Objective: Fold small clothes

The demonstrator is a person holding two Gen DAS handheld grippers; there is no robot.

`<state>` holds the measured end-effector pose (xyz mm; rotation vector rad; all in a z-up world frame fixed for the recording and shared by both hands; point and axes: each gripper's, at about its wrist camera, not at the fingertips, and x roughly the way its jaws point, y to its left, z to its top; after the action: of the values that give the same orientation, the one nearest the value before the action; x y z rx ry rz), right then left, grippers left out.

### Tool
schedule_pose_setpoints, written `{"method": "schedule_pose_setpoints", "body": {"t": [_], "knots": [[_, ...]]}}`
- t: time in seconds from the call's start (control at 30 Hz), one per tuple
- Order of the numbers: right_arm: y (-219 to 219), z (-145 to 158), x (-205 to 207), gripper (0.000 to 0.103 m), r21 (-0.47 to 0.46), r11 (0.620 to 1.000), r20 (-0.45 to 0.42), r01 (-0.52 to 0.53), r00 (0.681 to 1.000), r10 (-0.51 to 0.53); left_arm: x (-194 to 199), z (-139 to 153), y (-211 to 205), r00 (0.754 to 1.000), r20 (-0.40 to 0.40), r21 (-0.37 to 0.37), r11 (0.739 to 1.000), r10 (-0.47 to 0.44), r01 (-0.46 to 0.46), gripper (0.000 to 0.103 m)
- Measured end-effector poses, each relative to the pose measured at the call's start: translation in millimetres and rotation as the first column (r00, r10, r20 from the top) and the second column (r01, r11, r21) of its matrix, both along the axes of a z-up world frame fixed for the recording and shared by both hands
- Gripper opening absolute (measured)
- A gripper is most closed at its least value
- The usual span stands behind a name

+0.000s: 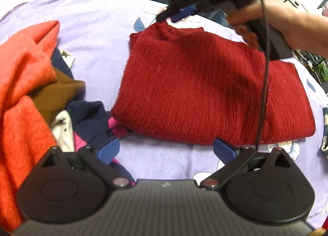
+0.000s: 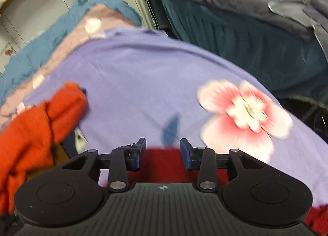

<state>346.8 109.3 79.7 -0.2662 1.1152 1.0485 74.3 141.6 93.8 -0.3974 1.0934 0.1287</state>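
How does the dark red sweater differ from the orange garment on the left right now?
The dark red sweater lies folded flat in a neat block; the orange garment is crumpled. The sweater sits alone on the purple sheet; the orange one tops a pile of clothes. The sweater is ribbed, the orange one fuzzier. Both are knitwear.
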Motion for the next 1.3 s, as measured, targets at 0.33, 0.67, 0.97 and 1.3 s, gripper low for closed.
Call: {"method": "schedule_pose_setpoints", "body": {"t": [0.33, 0.67, 0.97, 1.3], "knots": [[0, -16, -7, 0.026, 0.013, 0.998, -0.11, -0.054, 0.992, 0.055, 7, -2, -13, 0.998, -0.007, 0.018, 0.998, -0.062, 0.062, 0.1], [42, 9, 10, 0.04, 0.146, 0.987, -0.135, 0.073, 0.989, -0.053, 21, 10, -9, 0.998, 0.043, 0.095, 0.995, -0.038, 0.034, 0.1], [-94, 58, -23, 0.064, 0.238, 0.92, 0.092, 0.311, 0.936, -0.34, 80, 15, -20, 0.989, 0.079, 0.079, 0.99, -0.126, 0.12, 0.078], [-293, 24, -30, 0.071, 0.133, 0.616, -0.122, 0.777, 0.629, -0.768, 209, 8, -77, 0.972, 0.12, -0.051, 0.976, -0.204, 0.211, 0.044]]}}
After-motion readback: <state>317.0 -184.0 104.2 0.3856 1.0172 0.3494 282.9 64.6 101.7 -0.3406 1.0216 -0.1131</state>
